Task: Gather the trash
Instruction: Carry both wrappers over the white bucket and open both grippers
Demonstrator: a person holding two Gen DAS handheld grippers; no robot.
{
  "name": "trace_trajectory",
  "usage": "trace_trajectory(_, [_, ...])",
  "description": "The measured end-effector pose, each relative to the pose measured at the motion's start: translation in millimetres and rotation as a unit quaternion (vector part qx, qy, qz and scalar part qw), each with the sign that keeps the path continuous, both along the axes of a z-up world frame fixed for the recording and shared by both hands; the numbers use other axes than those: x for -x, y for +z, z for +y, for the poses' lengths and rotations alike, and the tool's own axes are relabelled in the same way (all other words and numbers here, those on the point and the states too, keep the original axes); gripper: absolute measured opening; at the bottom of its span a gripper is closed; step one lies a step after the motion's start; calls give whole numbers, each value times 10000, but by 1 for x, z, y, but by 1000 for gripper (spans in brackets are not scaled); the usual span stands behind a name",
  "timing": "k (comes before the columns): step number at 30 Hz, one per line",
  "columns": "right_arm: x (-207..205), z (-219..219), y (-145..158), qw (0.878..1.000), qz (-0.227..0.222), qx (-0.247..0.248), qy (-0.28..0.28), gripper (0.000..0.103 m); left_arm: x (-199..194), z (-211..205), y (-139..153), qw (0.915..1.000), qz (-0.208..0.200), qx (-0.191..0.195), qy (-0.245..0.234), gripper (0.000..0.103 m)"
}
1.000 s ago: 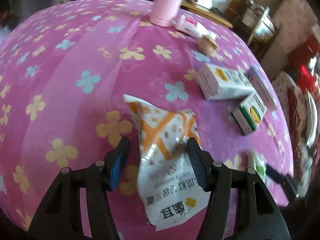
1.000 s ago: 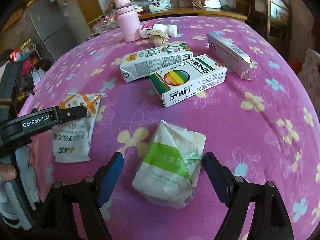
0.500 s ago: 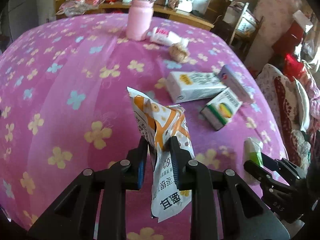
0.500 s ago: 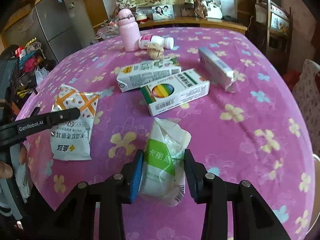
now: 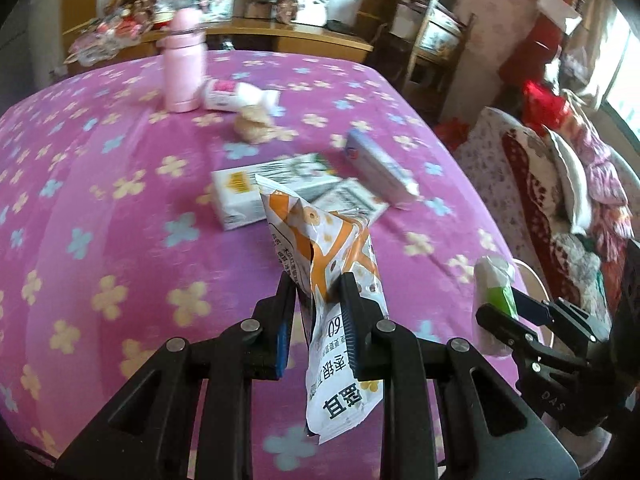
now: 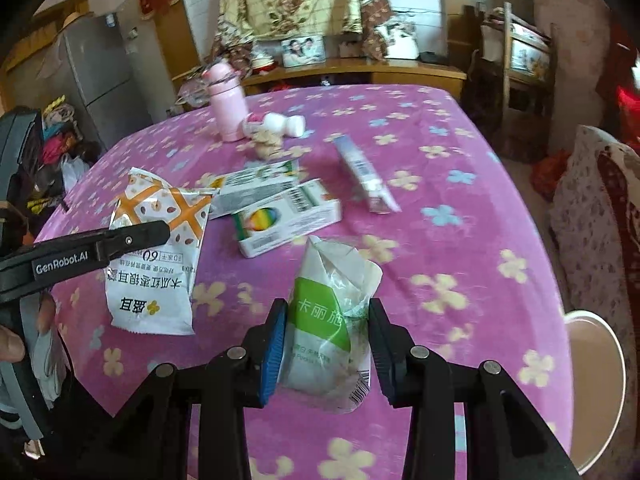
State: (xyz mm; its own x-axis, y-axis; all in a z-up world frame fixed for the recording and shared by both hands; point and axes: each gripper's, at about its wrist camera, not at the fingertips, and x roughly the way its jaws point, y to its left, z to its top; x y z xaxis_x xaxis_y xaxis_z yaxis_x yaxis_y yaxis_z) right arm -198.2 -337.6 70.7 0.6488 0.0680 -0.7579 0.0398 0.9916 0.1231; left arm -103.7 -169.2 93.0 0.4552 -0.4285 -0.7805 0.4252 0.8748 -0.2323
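Observation:
My left gripper (image 5: 318,320) is shut on an orange-and-white snack packet (image 5: 332,264), which hangs lifted above the pink flowered tablecloth (image 5: 120,208). The same packet (image 6: 160,248) shows at the left of the right wrist view, pinched by the left gripper's black finger (image 6: 120,240). My right gripper (image 6: 326,344) is shut on a crumpled green-and-white tissue pack (image 6: 332,316), also raised off the cloth. That pack (image 5: 494,280) appears at the right edge of the left wrist view, in the right gripper (image 5: 516,312).
On the table lie three cardboard medicine boxes (image 6: 288,220), a white pill bottle (image 6: 280,124) on its side, a crumpled paper ball (image 6: 268,144) and an upright pink flask (image 6: 226,104). A white bin (image 6: 596,384) stands by the table's right edge. A patterned chair (image 6: 596,216) is beyond it.
Both grippers closed on their packets, which lay flat on the cloth a second ago, and lifted them off the table. Both views have pulled back and risen.

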Motion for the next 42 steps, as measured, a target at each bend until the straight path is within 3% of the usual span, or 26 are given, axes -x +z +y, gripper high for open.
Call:
trace_trajectory(11, [37, -87, 4, 9966, 2, -104, -814, 38, 20, -96, 6, 9969, 66, 86, -785, 20])
trace_trajectory(22, [77, -162, -3, 9886, 112, -114, -1498, 38, 47, -187, -3, 9881, 217, 2, -1520, 20])
trace_trajectory(32, [118, -238, -30, 9732, 383, -210, -2256, 38, 73, -269, -19, 9764, 465, 19, -2107, 20])
trace_trajectory(42, [147, -286, -55, 9582, 607, -377, -2771, 38, 92, -323, -31, 9679, 602, 51, -2439, 20])
